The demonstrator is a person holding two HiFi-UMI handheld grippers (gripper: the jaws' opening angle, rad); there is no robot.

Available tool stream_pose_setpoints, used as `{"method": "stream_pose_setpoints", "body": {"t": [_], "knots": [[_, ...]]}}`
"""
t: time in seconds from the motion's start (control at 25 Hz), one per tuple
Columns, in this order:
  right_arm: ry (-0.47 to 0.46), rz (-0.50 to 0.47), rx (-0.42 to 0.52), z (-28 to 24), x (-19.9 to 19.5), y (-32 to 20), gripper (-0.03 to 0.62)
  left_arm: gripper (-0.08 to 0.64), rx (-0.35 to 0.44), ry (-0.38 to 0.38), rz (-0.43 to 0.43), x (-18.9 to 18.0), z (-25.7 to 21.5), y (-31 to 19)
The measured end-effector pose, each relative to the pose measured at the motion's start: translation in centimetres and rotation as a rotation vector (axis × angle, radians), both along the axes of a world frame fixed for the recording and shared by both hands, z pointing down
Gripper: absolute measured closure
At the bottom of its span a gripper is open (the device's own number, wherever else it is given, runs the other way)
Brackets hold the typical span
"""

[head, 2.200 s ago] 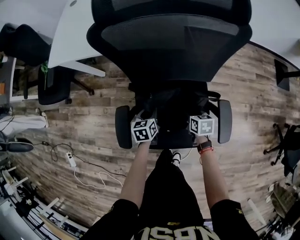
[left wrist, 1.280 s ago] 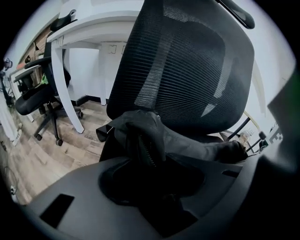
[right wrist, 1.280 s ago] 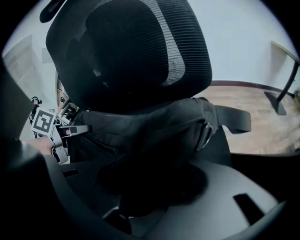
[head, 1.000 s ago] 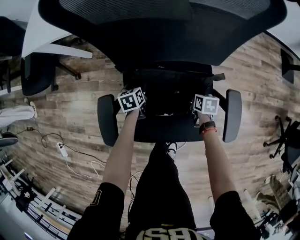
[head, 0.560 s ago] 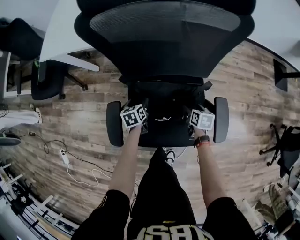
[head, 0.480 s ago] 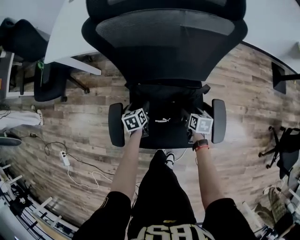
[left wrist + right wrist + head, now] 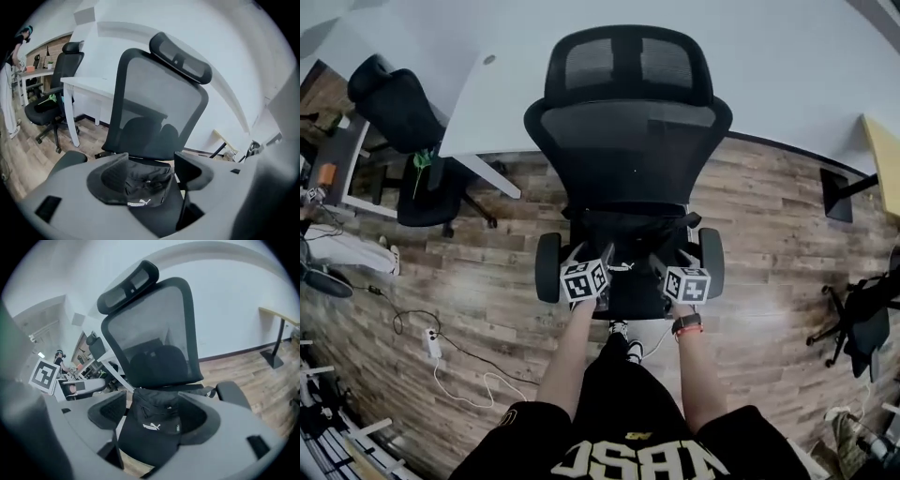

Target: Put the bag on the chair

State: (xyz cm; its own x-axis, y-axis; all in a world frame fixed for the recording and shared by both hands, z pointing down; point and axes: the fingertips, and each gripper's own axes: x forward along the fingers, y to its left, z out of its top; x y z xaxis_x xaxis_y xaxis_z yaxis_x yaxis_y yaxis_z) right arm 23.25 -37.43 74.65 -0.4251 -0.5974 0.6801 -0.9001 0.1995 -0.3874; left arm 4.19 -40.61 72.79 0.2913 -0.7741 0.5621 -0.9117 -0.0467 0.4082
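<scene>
Both grippers have drawn up and back from the chair (image 7: 628,150) since a moment ago, leaving the black bag (image 7: 623,253) lying on its seat, against the backrest. Jaws of the left gripper (image 7: 600,261) have just been opening and stand wide apart. Those of the right gripper (image 7: 666,266) have just narrowed slightly, still apart. Both are empty, above the seat's front edge

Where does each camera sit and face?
Head view: on the head, steeply down at chair, bag; shows arms, legs, left gripper, right gripper.
Left gripper view: on left gripper, facing the chair; its jaws, just opened, frame the bag untouched.
Right gripper view: same from the right; jaws opened, then narrowed slightly, bag untouched.
Both gripper views share bag, chair.
</scene>
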Motion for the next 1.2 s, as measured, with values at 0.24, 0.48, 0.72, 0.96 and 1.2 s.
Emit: {"method": "stream_pose_setpoints", "body": {"t": [0.24, 0.48, 0.72, 0.96, 1.2], "knots": [[-0.008, 0.021, 0.132, -8.1, 0.4, 0.8, 0.274, 0.232, 0.137, 0.006, 0.054, 1.5, -8.9, 1.6], [0.014, 0.023, 0.298, -16.5, 0.5, 2.6, 0.306, 0.288, 0.304, -0.088, 0.071, 1.1, -17.6, 4.0], [0.036, 0.006, 0.487, -25.2, 0.2, 3.2, 0.385, 0.365, 0.460, -0.155, 0.076, 1.3, -25.4, 5.6], [0.037, 0.001, 0.628, -31.5, -0.1, 3.5, 0.454, 0.416, 0.585, -0.160, 0.073, 2.3, -31.5, 6.5], [0.059, 0.001, 0.702, -34.5, -0.5, 3.7, 0.548, 0.502, 0.654, -0.187, 0.051, 2.0, -34.7, 7.2]]}}
